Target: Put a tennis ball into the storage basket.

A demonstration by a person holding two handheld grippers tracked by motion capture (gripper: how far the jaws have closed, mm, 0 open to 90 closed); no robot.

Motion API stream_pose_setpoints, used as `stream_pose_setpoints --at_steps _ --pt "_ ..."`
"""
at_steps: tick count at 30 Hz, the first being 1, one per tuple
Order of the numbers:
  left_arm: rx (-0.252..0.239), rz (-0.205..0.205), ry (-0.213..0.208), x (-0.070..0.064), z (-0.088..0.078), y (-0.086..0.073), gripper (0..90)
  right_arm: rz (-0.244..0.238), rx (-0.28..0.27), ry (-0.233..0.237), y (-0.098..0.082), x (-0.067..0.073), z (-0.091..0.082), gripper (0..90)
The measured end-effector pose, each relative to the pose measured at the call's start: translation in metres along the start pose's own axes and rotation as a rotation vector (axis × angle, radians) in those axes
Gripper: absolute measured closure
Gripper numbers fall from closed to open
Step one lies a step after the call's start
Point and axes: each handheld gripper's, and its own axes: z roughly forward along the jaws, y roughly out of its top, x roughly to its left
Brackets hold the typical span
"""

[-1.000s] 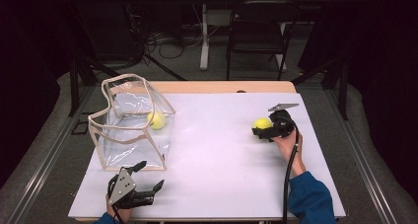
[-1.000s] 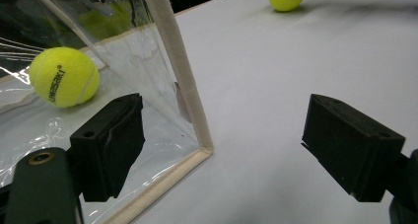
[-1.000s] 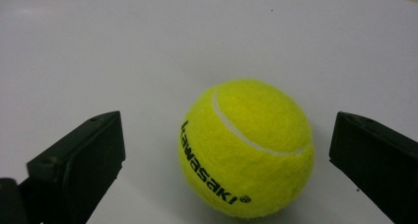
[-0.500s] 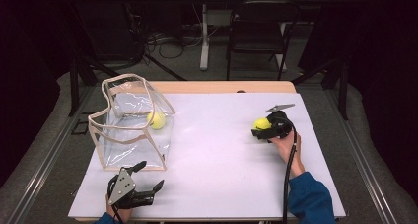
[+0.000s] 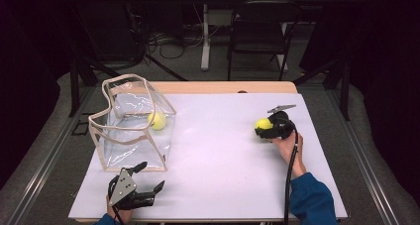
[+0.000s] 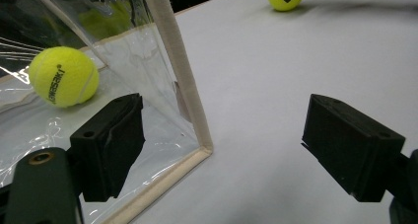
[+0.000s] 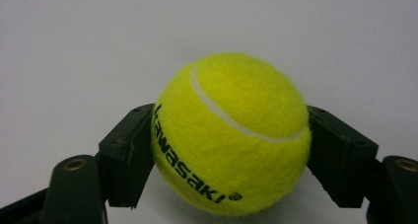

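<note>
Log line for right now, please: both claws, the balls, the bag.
right claw: shut on yellow tennis ball | left claw: open, empty, beside clear plastic bag | second yellow tennis ball: inside bag

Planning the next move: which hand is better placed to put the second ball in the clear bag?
Right. Its tool is shut on the ball. The left tool is open and holds nothing, beside the bag.

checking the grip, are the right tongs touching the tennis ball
Touching. The right gripper view shows both jaws of the right tongs pressed flat against opposite sides of the tennis ball, with no gap.
</note>
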Motion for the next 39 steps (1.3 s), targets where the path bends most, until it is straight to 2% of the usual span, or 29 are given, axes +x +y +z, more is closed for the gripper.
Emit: stream_pose_setpoints --at_steps 6,13,27,39 --pt "-0.002 0.007 0.000 0.000 -0.001 0.000 15.9 -0.012 -0.002 -0.023 0.001 0.001 -0.002 25.9" --pt "0.000 0.006 -0.003 0.000 0.000 0.000 15.9 -0.014 -0.019 -0.022 0.003 0.004 -0.009 26.0" --pt "-0.003 0.008 -0.002 0.000 -0.001 0.001 15.9 -0.069 -0.020 -0.031 0.010 0.015 -0.022 26.0" --pt "-0.003 0.009 -0.003 0.000 -0.001 0.001 15.9 -0.110 -0.024 -0.019 0.014 0.028 -0.031 26.1"
